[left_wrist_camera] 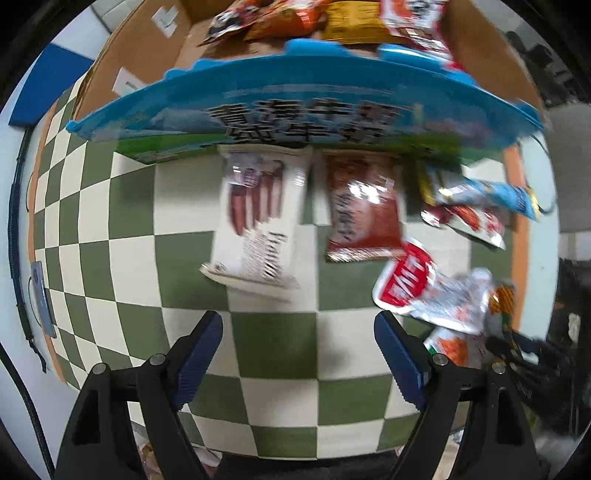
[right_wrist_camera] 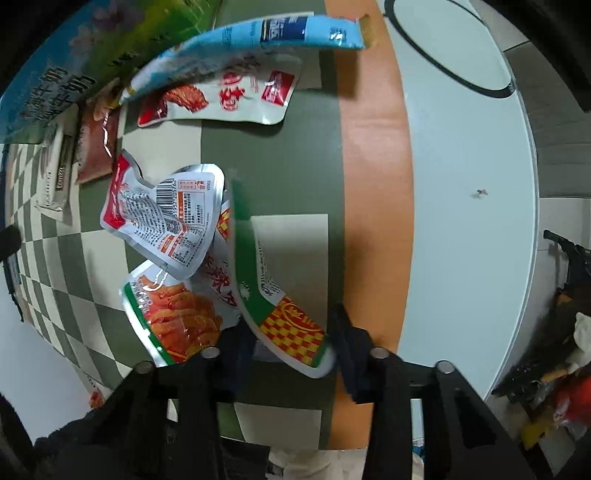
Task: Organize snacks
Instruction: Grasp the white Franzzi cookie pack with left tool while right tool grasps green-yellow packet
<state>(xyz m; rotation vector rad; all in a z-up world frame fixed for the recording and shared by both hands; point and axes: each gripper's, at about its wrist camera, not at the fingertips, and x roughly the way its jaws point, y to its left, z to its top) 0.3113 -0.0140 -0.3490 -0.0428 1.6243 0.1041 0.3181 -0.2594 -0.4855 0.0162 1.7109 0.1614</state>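
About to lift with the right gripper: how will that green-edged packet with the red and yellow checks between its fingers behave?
The green-edged packet already curves up between the right gripper fingers, so it is probably floppy and will droop. Its glossy film may slip. It looks thin and flat, so likely light.

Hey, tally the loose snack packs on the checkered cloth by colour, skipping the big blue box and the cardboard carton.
From the right wrist view:
Green-trimmed pouch: 2
Red-and-silver pouch: 1
Red-and-white pouch: 1
Light blue pouch: 1
Dark red pouch: 1
White packet: 1
Total: 7
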